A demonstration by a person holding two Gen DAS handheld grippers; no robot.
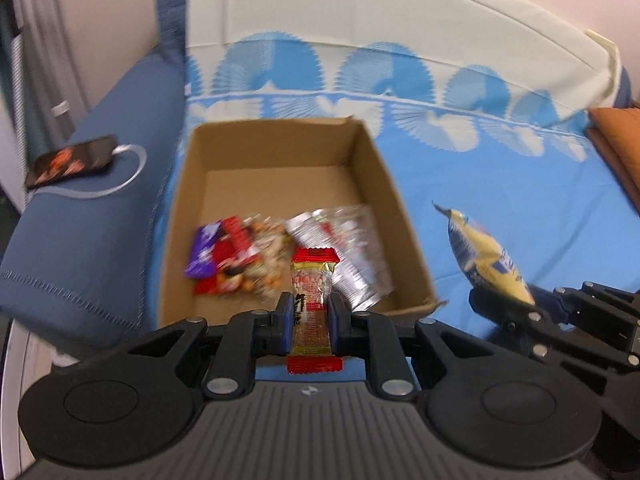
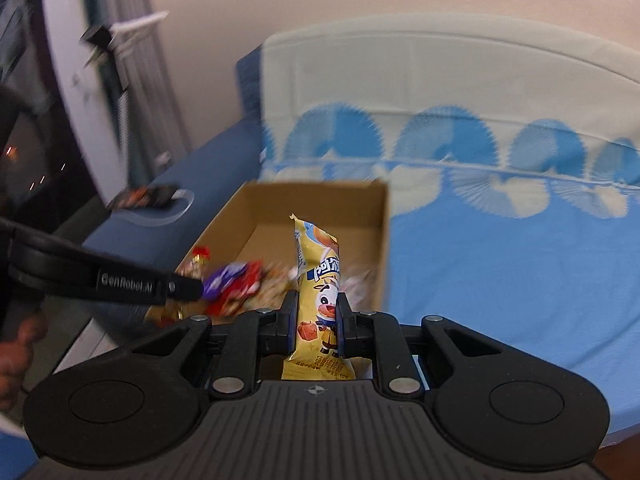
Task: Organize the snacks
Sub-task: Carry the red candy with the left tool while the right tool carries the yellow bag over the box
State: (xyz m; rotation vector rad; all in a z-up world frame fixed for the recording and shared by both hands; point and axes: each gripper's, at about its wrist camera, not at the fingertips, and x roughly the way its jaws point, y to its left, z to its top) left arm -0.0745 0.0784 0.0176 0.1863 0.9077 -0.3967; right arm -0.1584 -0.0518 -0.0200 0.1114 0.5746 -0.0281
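Note:
An open cardboard box (image 1: 372, 168) (image 2: 382, 232) lies on a blue and white patterned bed cover. Inside it lie several snack packs: a purple one (image 1: 202, 250) (image 2: 224, 280), red ones (image 1: 236, 258) and a silver one (image 1: 348, 248). My left gripper (image 1: 311, 314) is shut on a small red and gold wrapped snack (image 1: 313, 296), held over the box's near edge. My right gripper (image 2: 318, 320) is shut on a yellow cartoon snack pack (image 2: 320, 296), also near the box's front. In the left wrist view the right gripper (image 1: 516, 308) holds this yellow pack (image 1: 488, 256) right of the box.
A phone (image 1: 74, 160) (image 2: 146, 196) with a white cable rests on the dark blue blanket (image 1: 88, 220) left of the box. An orange folded cloth (image 1: 616, 136) lies at the far right. A person's hand (image 2: 16, 344) grips the left gripper's handle. A cream headboard stands behind.

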